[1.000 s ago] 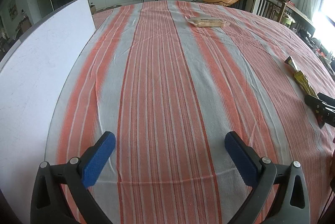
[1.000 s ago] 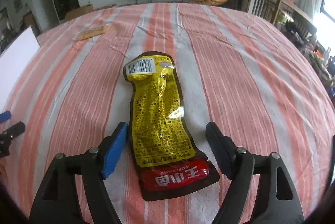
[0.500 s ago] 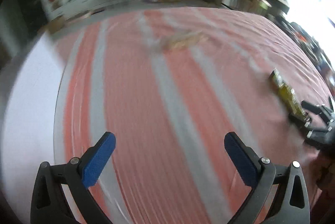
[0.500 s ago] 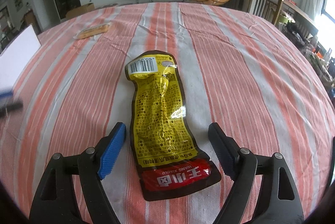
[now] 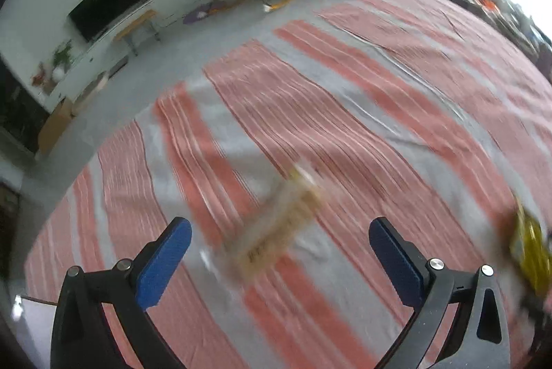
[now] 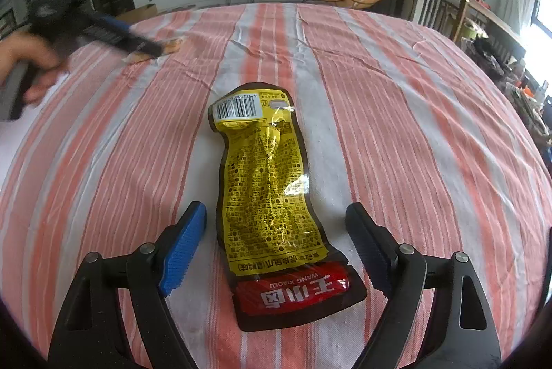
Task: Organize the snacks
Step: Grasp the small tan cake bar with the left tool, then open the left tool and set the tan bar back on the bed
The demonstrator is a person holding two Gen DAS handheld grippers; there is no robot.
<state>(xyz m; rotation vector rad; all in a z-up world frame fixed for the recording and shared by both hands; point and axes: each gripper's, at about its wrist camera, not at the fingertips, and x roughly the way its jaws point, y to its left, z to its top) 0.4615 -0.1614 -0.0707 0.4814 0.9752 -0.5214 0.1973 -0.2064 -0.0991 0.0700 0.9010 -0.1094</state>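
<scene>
Left wrist view: the left gripper [image 5: 279, 251] hangs with jaws spread and empty over a blurred tan, clear-wrapped snack bar [image 5: 276, 231] on the striped tabletop [image 5: 345, 113], seemingly lined up to grasp it.

Right wrist view: the right gripper [image 6: 276, 248] straddles the flat yellow-and-red foil snack pouch [image 6: 269, 196], jaws opening, pads clear of it.

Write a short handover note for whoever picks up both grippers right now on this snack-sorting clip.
Right gripper: jaws opening, straddling the yellow snack pouch, pads not pressing it; the pouch lies flat on the striped tablecloth.
Left gripper: open, empty, above the tan snack packet, not touching it; view blurred.
Done: nothing visibly gathered; both snacks lie apart on the cloth.
Left: grasp each snack and group them. No container in view.
</scene>
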